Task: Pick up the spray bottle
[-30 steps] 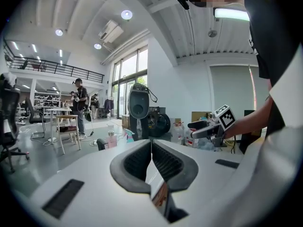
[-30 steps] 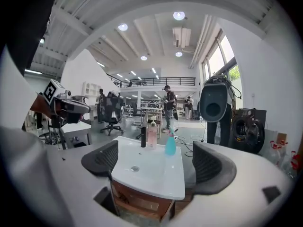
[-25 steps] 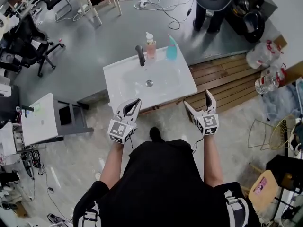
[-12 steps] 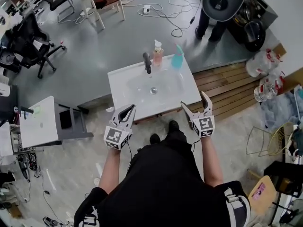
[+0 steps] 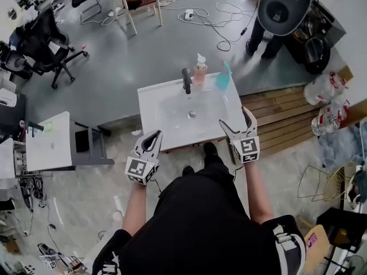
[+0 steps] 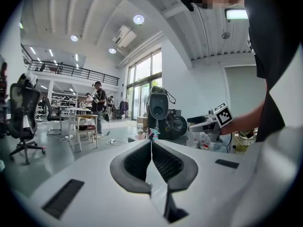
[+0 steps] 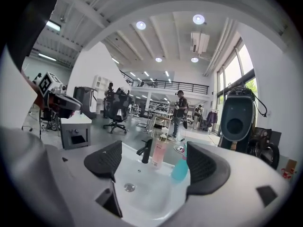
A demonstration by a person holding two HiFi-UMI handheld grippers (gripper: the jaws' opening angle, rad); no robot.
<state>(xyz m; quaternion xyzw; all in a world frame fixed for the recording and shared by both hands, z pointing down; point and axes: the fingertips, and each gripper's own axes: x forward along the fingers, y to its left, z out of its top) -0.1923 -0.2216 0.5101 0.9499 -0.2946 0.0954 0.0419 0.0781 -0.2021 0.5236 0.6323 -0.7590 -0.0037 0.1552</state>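
Sink (image 5: 155, 125): spray bottle (image 5: 222, 78) print unreadable; left hand-held gripper (image 5: 155, 134) closed, right hand-held gripper (image 5: 234, 117) wide, narrowing, empty.

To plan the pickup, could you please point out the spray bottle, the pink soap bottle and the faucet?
spray bottle (image 5: 222, 81), head view, teal body.
pink soap bottle (image 5: 200, 75), head view, pink body.
faucet (image 5: 186, 81), head view, dark upright stem.

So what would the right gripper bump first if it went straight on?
Probably the pink soap bottle on the sink, nearly centred ahead of the right gripper; the teal spray bottle stands just right of that line. The gripper's jaws, just closing slightly, are open with nothing between them. Depth is unclear.
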